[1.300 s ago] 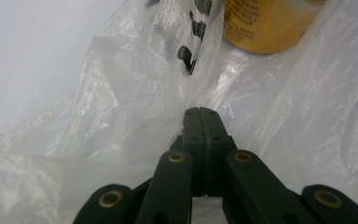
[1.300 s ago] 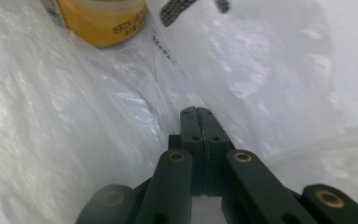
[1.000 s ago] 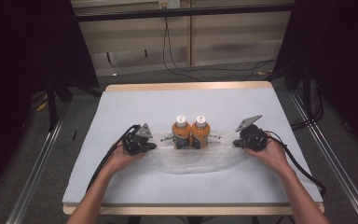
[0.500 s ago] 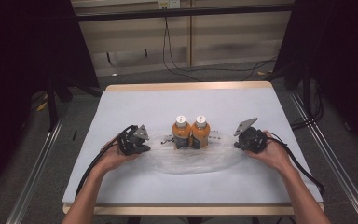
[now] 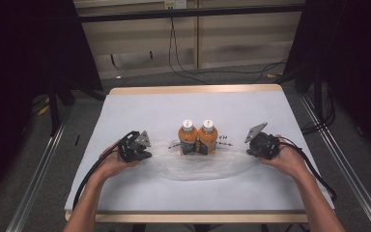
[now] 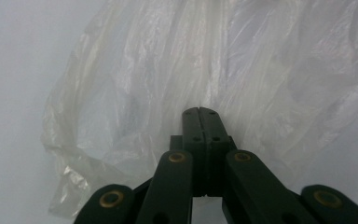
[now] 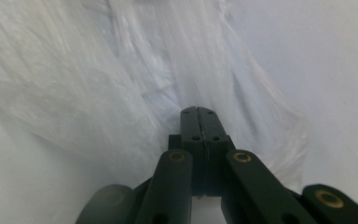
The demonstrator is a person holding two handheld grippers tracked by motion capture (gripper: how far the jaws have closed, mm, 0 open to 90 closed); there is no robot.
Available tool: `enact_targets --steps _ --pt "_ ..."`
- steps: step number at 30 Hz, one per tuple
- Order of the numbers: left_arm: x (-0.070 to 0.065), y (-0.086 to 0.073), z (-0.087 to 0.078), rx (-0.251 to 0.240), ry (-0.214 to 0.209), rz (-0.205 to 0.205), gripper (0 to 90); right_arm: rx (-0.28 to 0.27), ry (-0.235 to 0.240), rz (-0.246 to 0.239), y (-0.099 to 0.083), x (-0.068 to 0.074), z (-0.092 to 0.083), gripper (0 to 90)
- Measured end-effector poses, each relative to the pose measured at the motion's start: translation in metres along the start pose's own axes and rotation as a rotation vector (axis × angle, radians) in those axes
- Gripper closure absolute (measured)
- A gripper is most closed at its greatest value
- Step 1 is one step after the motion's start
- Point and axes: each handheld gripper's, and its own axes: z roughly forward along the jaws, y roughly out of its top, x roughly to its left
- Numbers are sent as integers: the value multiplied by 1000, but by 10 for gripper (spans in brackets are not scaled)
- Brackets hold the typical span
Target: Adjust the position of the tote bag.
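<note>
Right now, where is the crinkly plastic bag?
In the high view the clear plastic bag lies flat mid-table, stretched between the left gripper and the right gripper, with two orange bottles at its far edge.

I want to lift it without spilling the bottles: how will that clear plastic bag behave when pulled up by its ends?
The clear plastic bag looks thin and crinkled, so it will probably sag and stretch rather than hold shape. The two orange bottles stand upright at its middle; they could tip as the film shifts.
</note>
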Motion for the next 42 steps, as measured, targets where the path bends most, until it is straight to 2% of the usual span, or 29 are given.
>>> enact_targets --steps 3,5,10,11,13,14,16,17,18,20,24,26,27,32,36,37,40,42 --pt "-3 3 2 -11 -2 2 900 4 -15 0 -5 -3 -1 900" --pt "-3 3 2 -20 -23 4 900 4 -15 19 -7 -4 -2 900" --pt "-4 3 4 -54 -61 -6 900 14 -28 22 -14 -8 -4 900" --pt "-4 3 4 -56 -60 -8 900 17 -28 32 -14 -8 -5 900" --pt "-4 3 3 -49 -59 -7 900 21 -33 17 -14 -8 -5 900" --pt "-5 4 2 -24 -25 11 900 19 -35 17 -14 -7 -5 900" --pt "-5 4 1 8 11 25 900 16 -37 21 -14 -6 -5 900" --pt "-5 4 2 7 17 16 900 12 -36 18 -15 -7 -5 900" --pt "-4 4 1 20 28 30 900 5 -33 20 -16 -7 -5 900" --pt "-6 4 2 23 45 28 900 -6 -24 35 -17 -8 -5 900" --pt "-4 4 1 37 55 42 900 -12 -28 28 -19 -9 -5 900" --pt "-3 2 1 37 63 30 900 -15 -37 45 -19 -9 -4 900" --pt "-2 1 1 44 83 26 900 -11 -40 34 -19 -10 -5 900" --pt "4 -5 -1 15 66 1 900 -13 -34 46 -20 -12 -4 900" --pt "9 -10 -1 -13 47 -27 900 -34 -66 67 -19 -13 -1 900" --pt "10 -10 -1 -12 52 -28 900 -36 -73 55 -19 -13 -1 900" --pt "11 -10 -1 1 97 -35 900 -56 -57 85 -20 -13 -1 900" --pt "12 -11 -1 -1 92 -45 900 -72 -44 108 -19 -12 0 900"
